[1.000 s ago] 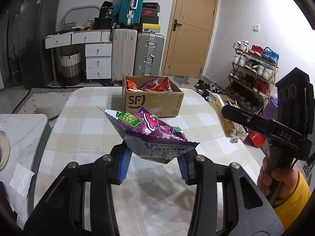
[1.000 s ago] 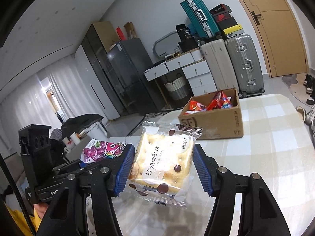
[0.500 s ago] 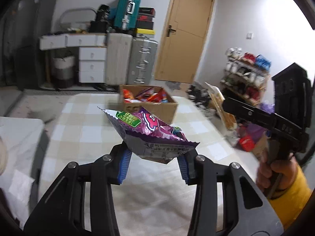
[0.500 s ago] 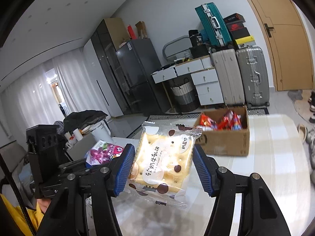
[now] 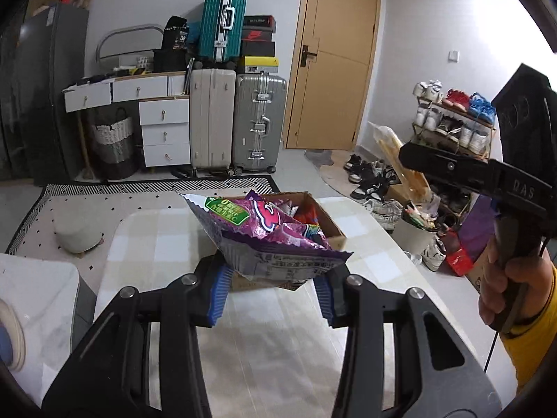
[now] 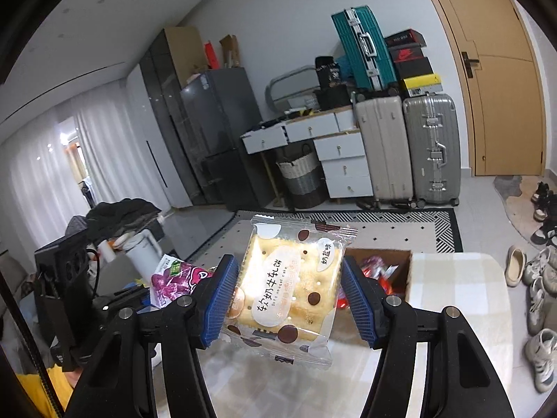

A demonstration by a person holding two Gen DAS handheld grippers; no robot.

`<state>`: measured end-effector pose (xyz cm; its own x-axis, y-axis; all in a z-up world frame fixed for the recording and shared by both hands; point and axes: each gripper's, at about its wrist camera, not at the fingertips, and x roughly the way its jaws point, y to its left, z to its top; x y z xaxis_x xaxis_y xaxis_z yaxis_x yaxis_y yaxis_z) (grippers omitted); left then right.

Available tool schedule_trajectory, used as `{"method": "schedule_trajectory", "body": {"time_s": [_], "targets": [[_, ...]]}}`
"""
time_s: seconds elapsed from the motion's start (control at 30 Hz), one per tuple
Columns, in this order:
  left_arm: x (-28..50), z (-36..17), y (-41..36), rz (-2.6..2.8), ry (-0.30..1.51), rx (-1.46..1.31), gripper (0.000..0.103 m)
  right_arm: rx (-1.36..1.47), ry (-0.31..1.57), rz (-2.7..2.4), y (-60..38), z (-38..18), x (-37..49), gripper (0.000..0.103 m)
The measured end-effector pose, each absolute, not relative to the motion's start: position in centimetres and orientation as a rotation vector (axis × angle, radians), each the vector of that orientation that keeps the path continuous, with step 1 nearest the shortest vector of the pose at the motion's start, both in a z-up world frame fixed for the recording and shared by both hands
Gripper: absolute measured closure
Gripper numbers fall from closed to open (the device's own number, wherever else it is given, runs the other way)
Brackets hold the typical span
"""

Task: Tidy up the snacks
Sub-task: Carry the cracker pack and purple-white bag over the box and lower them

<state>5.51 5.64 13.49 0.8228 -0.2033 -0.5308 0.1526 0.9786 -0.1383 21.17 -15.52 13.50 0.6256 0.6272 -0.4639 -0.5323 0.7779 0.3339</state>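
Observation:
My left gripper is shut on a purple snack bag and holds it above the near side of an open cardboard box with snacks inside. My right gripper is shut on a clear-wrapped cracker pack, held in the air above the checked table, with the box just behind it. The right gripper with its cracker pack shows to the right in the left wrist view. The left gripper's purple bag shows to the left in the right wrist view.
The checked table ends shortly beyond the box. A marble side table stands on the left. On the floor are a small stool, suitcases, drawers, a shoe rack and loose shoes.
Both grippers have moved forward toward the box and risen, each still holding its snack. The box now lies right under the purple bag and behind the cracker pack.

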Motion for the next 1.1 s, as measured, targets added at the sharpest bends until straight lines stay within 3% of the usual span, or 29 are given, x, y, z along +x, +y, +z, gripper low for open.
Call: {"method": "schedule_trajectory", "body": {"time_s": [0.3, 0.57, 1.1], "targets": [[20.2, 12.3, 3.6, -0.213, 0.691, -0.081, 0.064, 0.181, 0.705, 0.614, -15.3, 10.2, 31.3, 0.041], [33.1, 7.2, 0.7, -0.210, 0.825, -0.032, 0.064, 0.140, 0.816, 0.598, -13.8, 5.3, 37.8, 0.041], [44.0, 0.1, -1.1, -0.314, 0.883, 0.005, 0.064, 0.137, 0.886, 0.558, -12.8, 1.2, 43.5, 0.041]]}}
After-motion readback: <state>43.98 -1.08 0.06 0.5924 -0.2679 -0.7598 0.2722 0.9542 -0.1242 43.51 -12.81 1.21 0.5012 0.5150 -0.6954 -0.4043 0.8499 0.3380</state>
